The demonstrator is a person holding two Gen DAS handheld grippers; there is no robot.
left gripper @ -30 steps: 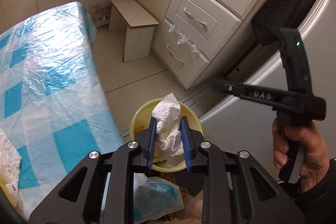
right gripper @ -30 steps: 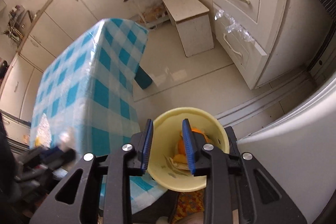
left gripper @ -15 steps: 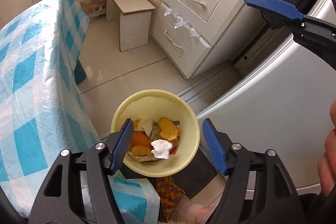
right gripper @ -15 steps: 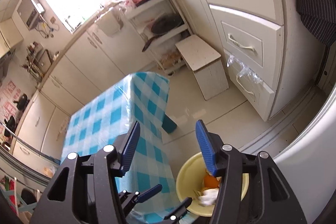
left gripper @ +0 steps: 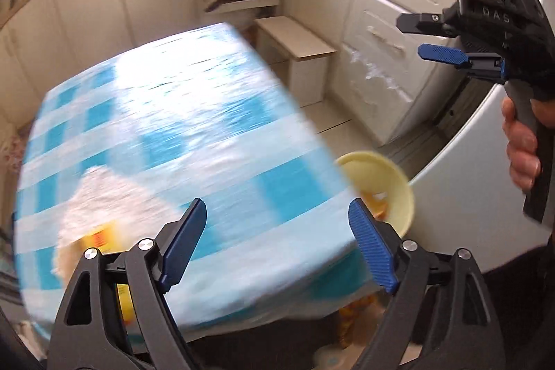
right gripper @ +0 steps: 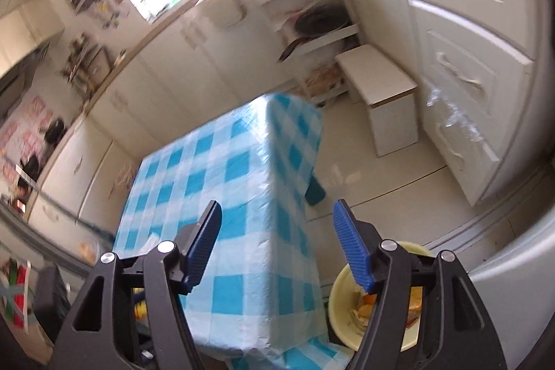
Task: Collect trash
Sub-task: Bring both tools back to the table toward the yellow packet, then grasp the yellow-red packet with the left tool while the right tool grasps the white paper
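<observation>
Swung left since half a second earlier: left gripper (left gripper: 277, 247) off the bin (left gripper: 399, 177) and over the table (left gripper: 208, 127); tissue already dropped among the trash.

Left wrist view: jaws spread wide, holding nothing. Blurred blue-checked cloth across most of the frame. White crumpled paper (left gripper: 104, 196) at near left on the cloth, with a yellow item (left gripper: 100, 236) just beside it, partly behind the left finger (left gripper: 184, 245). Bin at right, just past the table edge, low on the floor, orange scraps (left gripper: 376, 205) showing inside. Right gripper (left gripper: 444, 54) held high at far right in a hand (left gripper: 523, 148); one blue pad visible there, jaw gap not readable from this side. Stool (left gripper: 298, 47) and drawers (left gripper: 399, 33) beyond.

Right wrist view: right gripper (right gripper: 277, 248) wide open, empty, hanging high above the table's (right gripper: 215, 175) right edge. Bin (right gripper: 338, 300) at near right on the floor, close beside the hanging cloth, partly hidden by the right finger (right gripper: 350, 248); peels (right gripper: 366, 311) and paper visible inside. Stool (right gripper: 381, 82) far right, drawers (right gripper: 468, 65) beyond it.
</observation>
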